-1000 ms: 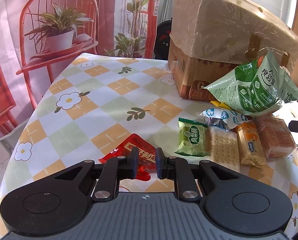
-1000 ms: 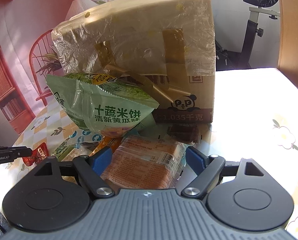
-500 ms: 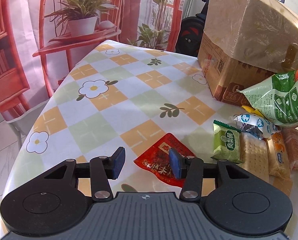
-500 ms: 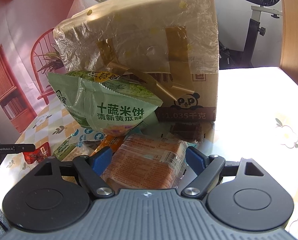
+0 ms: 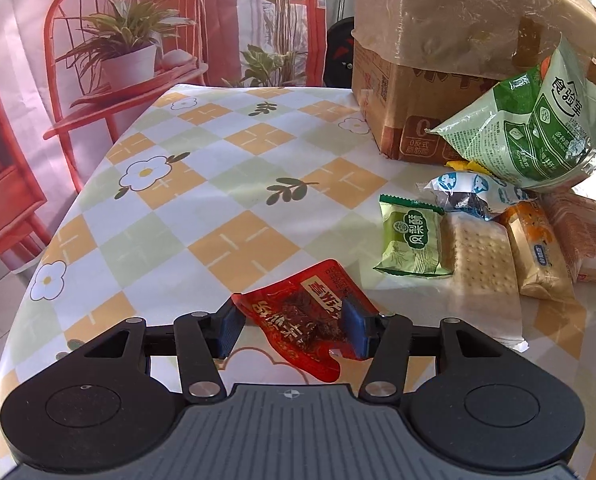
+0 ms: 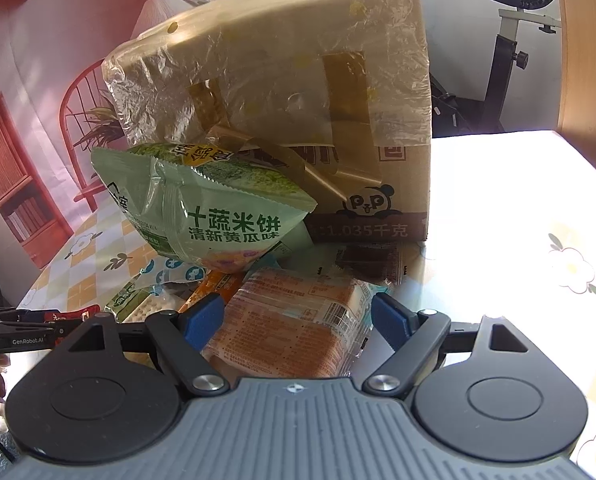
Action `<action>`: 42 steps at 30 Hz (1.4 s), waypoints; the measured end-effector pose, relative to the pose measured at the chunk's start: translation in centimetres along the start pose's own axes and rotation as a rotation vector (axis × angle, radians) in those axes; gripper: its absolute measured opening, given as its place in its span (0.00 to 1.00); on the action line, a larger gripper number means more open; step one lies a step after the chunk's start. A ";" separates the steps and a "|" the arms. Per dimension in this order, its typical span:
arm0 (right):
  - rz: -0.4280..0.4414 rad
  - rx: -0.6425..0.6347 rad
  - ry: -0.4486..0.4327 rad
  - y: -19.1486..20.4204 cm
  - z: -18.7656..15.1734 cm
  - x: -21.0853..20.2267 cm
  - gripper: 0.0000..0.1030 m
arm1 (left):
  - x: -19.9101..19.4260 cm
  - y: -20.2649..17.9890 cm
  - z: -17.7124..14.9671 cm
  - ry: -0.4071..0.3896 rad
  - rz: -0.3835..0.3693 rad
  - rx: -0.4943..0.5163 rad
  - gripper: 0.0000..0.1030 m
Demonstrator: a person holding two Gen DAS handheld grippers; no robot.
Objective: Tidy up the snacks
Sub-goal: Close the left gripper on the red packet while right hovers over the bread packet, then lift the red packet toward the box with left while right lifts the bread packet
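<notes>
My left gripper (image 5: pixel 292 330) is open, its blue pads either side of a red snack packet (image 5: pixel 305 316) lying on the checked tablecloth (image 5: pixel 218 184). To its right lie a small green packet (image 5: pixel 411 240), a clear cracker pack (image 5: pixel 483 256), an orange-wrapped bar (image 5: pixel 537 252) and a blue-white wrapper (image 5: pixel 465 192). My right gripper (image 6: pixel 298 320) is open around an orange biscuit pack (image 6: pixel 294 320) on the table. A big green rice-cracker bag (image 6: pixel 214 208) leans on the pile against the cardboard box (image 6: pixel 369 200). The left gripper also shows at the left edge of the right wrist view (image 6: pixel 26 330).
The plastic-covered cardboard box (image 5: pixel 437 60) stands at the back of the table. A red chair with a potted plant (image 5: pixel 126 52) stands beyond the table's far left edge. An exercise bike (image 6: pixel 513 60) is behind the table on the right.
My left gripper opened from shut and let the red packet down onto the table, now lying between its pads. My right gripper stayed open over the biscuit pack.
</notes>
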State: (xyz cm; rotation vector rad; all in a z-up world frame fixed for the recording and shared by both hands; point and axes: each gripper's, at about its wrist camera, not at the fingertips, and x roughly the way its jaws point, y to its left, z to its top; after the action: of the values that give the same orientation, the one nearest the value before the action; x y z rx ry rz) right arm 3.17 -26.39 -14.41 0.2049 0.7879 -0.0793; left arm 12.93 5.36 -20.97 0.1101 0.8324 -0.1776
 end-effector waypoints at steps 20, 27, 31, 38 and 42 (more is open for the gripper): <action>0.015 0.005 0.002 -0.2 -0.2 -0.1 0.81 | -2.5 -0.8 -1.1 -0.073 -0.015 -0.142 0.17; 0.019 -0.009 0.036 0.1 -0.5 0.7 0.81 | -3.8 -1.5 -0.3 -0.136 -0.025 -0.146 0.14; 0.000 -0.034 0.068 0.7 -0.5 1.8 0.82 | -4.4 -1.8 0.2 -0.162 -0.028 -0.140 0.13; -0.051 -0.009 0.123 1.7 0.5 4.7 0.93 | -5.3 -2.1 1.4 -0.210 -0.048 -0.136 0.13; -0.096 -0.027 0.148 2.2 0.6 6.0 0.99 | -5.7 -2.5 1.7 -0.226 -0.058 -0.141 0.13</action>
State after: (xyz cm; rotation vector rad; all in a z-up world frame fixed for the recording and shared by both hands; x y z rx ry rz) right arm 8.15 -24.33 -17.96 0.1483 0.9455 -0.1458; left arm 9.89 3.32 -15.67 -0.0653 0.6210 -0.1814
